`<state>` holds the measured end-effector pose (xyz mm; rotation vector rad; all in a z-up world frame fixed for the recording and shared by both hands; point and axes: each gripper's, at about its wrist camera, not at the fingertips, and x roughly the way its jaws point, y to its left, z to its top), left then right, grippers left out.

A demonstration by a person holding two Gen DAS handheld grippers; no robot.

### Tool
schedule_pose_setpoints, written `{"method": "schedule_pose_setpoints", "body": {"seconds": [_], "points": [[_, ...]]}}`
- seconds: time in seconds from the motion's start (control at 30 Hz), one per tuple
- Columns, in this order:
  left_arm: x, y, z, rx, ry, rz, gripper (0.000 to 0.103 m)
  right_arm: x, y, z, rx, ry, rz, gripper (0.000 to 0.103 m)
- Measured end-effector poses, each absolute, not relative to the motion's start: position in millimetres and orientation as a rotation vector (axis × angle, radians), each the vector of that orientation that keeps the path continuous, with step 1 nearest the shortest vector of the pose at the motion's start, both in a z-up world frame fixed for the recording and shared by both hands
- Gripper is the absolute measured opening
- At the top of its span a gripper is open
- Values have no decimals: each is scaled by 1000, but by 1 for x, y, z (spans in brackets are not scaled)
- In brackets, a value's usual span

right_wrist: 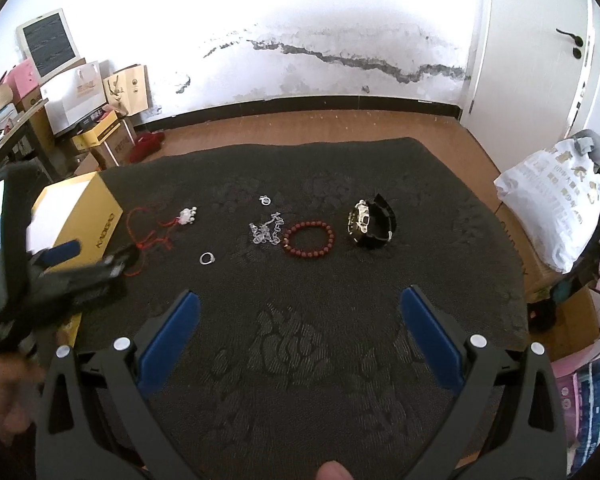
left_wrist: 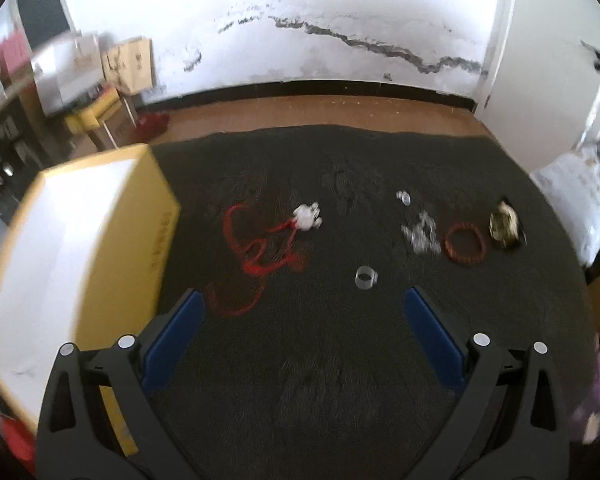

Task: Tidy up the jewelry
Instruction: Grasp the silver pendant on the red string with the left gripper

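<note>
1. Your left wrist view is smearing with motion blur: the silver chain [left_wrist: 421, 233] and the watch [left_wrist: 505, 225] are reading as vague blobs.
2. The yellow box [left_wrist: 72, 264] is running off the left wrist frame's left edge.
3. In your right wrist view, the left gripper [right_wrist: 66, 270] is blurring and hiding part of the red cord [right_wrist: 150, 232].
</note>
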<state>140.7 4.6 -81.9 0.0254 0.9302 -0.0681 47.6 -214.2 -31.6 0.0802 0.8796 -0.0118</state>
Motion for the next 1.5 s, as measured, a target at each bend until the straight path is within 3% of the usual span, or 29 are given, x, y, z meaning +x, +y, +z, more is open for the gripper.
{"method": "schedule_pose_setpoints", "body": {"seconds": [0.37,0.77,0.83,1.1,1.5], "points": [[244,-7,-173,91,993,19,98,89,-219,-73,78,921,-5,97],[266,-6,-187,53,965,-8,98,97,-223,-94,68,941,7,97],[265,-6,-186,53,962,-13,94,97,-223,-95,65,937,6,97],[255,-26,-179,103,933,-71,35,98,-232,-100,67,940,-5,97],[238,-21,-161,143,903,-62,32,97,-242,-99,68,912,4,97]]}}
